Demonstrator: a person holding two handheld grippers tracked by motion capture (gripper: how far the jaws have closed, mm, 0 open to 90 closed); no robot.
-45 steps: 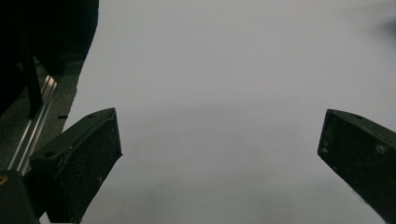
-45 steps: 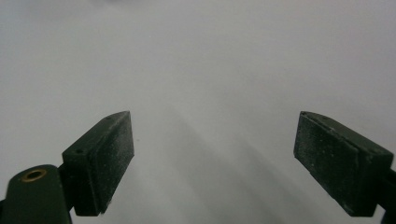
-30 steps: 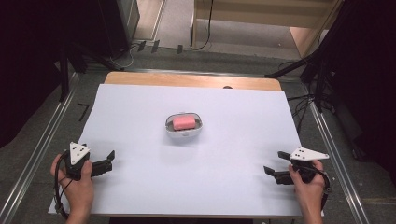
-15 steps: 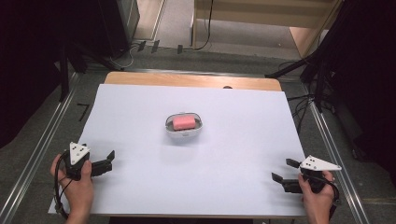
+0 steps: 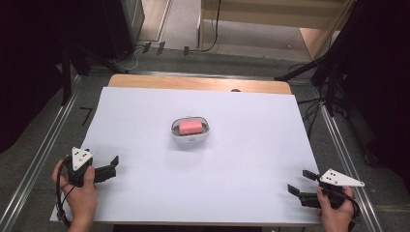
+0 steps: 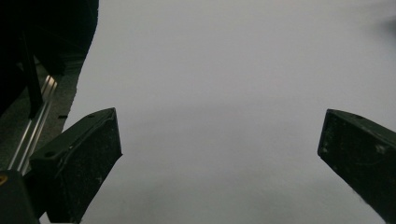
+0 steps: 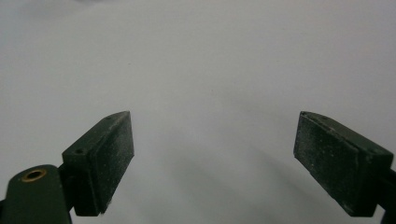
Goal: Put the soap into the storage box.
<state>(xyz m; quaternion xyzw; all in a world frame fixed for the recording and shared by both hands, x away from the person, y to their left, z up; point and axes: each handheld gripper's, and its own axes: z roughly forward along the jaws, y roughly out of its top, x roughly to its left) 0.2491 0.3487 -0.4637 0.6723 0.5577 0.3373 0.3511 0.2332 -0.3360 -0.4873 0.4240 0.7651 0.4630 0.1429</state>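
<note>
Resting at the near left corner of the white table sheet, the left gripper has its jaws spread wide with nothing between them; the left gripper view shows bare sheet in the gap. Mid-table, well apart from both tools, sits a small pale dish with a pink block lying flat inside it, likely a soap or sponge bar. The block looks light and squarish, possibly a bit soft or slick, so a pinch across its short sides from above seems safest. The dish looks rigid, smooth and likely to slide if nudged. At the near right corner the right gripper likewise stands parted and empty.
</note>
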